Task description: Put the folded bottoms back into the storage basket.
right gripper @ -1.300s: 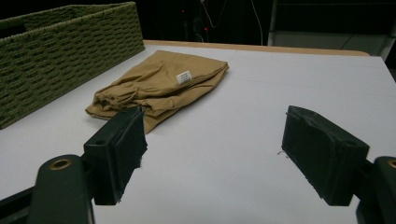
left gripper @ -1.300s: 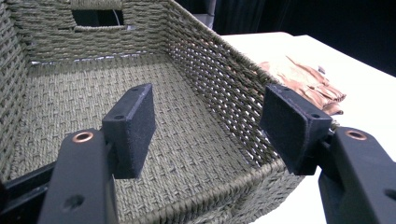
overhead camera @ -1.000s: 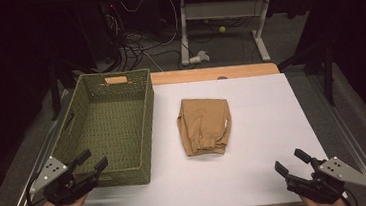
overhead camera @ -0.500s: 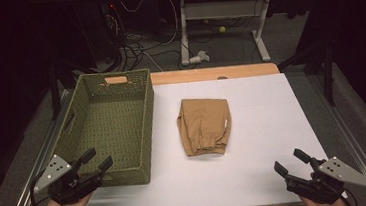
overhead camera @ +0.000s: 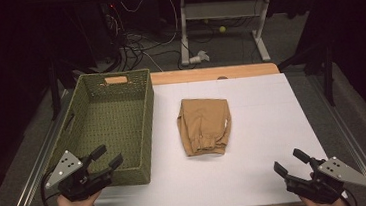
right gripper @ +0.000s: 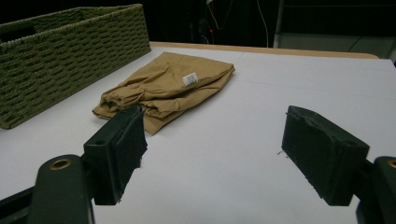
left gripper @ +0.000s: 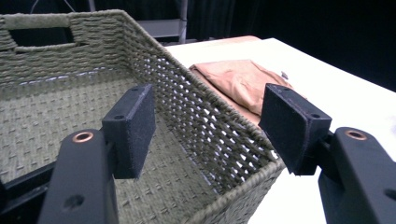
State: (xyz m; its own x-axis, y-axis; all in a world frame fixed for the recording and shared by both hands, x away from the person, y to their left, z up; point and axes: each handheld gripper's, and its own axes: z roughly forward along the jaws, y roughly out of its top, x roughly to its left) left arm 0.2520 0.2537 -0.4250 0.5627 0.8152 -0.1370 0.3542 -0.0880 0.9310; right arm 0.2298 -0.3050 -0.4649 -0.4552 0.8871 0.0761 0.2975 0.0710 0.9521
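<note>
You are looking at a tan folded garment lying flat mid-table, white tag showing, just beside a green woven basket sitting empty at left.

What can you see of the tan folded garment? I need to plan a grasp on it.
The tan garment is soft cloth folded into a compact, roughly rectangular bundle, with a gathered, wrinkled hem at its near end and a small white label on top. It lies flat on the white table, to the right of the green woven basket and apart from it. Nothing else touches it.
</note>
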